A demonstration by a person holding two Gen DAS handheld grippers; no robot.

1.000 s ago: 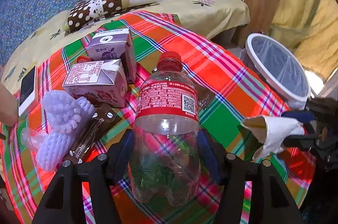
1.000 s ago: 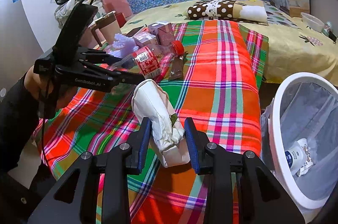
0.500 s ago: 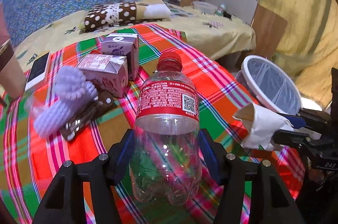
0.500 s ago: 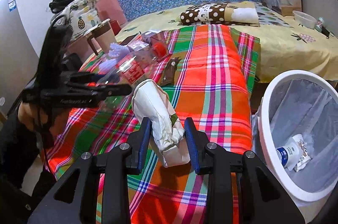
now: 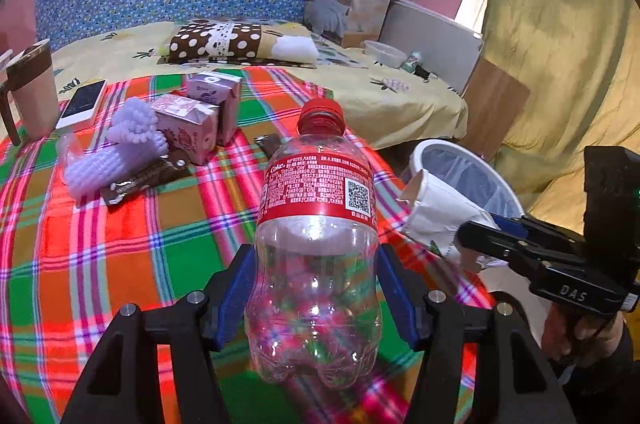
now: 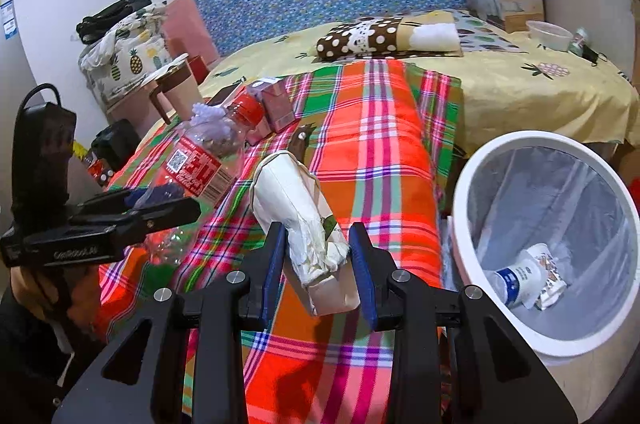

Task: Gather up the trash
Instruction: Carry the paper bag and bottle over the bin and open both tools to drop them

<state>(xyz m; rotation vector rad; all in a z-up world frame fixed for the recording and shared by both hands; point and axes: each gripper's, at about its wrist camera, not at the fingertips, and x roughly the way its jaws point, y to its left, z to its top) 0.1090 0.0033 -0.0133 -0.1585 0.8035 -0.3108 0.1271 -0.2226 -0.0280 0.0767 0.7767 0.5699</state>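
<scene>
The left gripper [image 5: 316, 300] is clamped on the lower body of a clear plastic bottle [image 5: 316, 244] with a red label and a red cap; the blue pads press its sides, and it is held clear of the plaid blanket [image 5: 120, 244] on the bed, cap pointing away. The right gripper [image 6: 316, 264] is clamped on a crumpled white paper carton [image 6: 304, 224], squeezed near its brown end, with the open white end sticking up and forward above the blanket. In the left wrist view the carton [image 5: 436, 216] hangs over the blanket's right edge, just in front of the bin.

The white trash bin [image 6: 480, 159] stands on the floor beside the bed's right edge, close to the right gripper. It has a grey liner, and a white cup with a blue band [image 6: 516, 272] and a small wrapper lie at its bottom.

Farther up the blanket, toward its left edge, lie a brown snack wrapper [image 5: 140, 177], a lilac foam net sleeve [image 5: 116, 151] and two pink drink cartons [image 5: 200, 111], the cartons touching one another. Beyond them, at the blanket's far left corner, are a phone [image 5: 82, 99] and a beige mug with a brown lid [image 5: 32, 91]. A brown polka-dot pillow [image 5: 224, 41] lies on the yellow sheet behind, near the blue patterned headboard.
</scene>
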